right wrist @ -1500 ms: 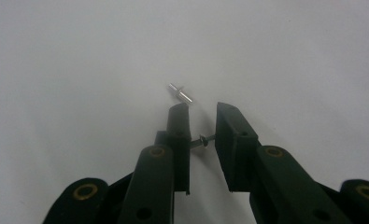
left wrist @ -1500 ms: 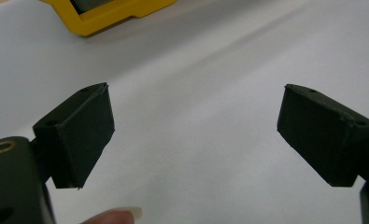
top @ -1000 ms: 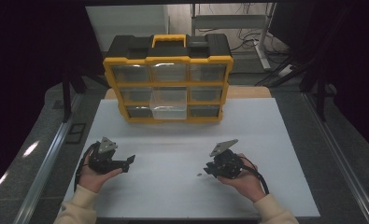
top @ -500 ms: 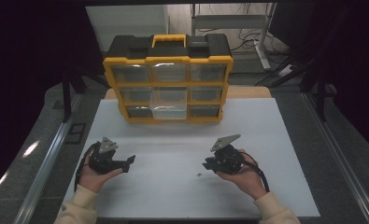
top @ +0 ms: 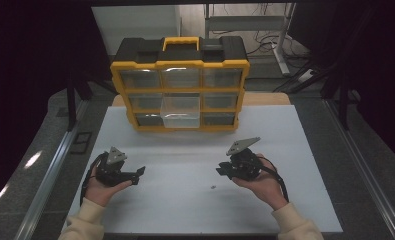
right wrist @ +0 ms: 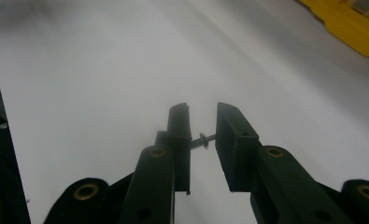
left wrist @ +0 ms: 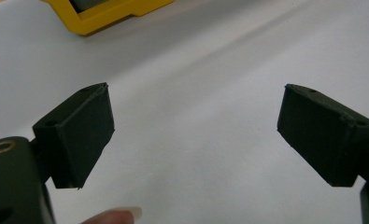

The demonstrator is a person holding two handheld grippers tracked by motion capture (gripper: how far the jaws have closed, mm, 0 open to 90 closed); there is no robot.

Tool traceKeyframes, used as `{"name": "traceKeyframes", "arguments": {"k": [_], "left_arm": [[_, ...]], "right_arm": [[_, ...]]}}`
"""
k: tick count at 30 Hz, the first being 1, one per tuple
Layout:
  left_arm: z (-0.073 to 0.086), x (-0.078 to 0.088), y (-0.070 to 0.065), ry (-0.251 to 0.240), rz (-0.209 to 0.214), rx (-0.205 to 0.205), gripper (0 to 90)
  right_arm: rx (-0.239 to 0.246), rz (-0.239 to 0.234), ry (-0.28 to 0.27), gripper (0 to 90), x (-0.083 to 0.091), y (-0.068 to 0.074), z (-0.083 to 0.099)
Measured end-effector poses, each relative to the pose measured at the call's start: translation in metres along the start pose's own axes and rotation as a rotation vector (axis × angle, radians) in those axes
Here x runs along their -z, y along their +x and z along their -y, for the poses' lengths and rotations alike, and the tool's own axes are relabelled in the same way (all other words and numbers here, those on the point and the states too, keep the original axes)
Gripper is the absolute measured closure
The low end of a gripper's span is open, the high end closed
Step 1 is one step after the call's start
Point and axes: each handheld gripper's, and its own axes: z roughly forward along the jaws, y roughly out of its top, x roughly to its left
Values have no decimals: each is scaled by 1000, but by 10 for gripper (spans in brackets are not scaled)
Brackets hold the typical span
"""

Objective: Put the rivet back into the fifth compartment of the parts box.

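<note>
White table with an organiser at its far edge

The white table [top: 295, 145] carries a yellow-and-black drawer organiser [top: 180, 85] standing at the far middle, one clear drawer [top: 181, 111] pulled partly out toward the near side; a tiny dark speck [top: 212, 187] lies on the near middle of the sheet

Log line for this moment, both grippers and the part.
left gripper: open, empty | right gripper: shut on small screw, above white table | organizer: clear drawer pulled out

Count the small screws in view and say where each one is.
2: one screw is clamped between the right gripper jaws; another small dark piece, likely a screw, lies on the white table. The drawers may hide more.
</note>
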Motion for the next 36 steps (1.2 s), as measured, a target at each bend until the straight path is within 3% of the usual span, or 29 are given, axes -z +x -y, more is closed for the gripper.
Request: {"name": "traceKeyframes", "arguments": {"k": [36], "left_arm": [[0, -2, -1, 5, 4, -3, 114]], "right_arm": [[14, -8, -57, 751, 17, -8, -45]]}}
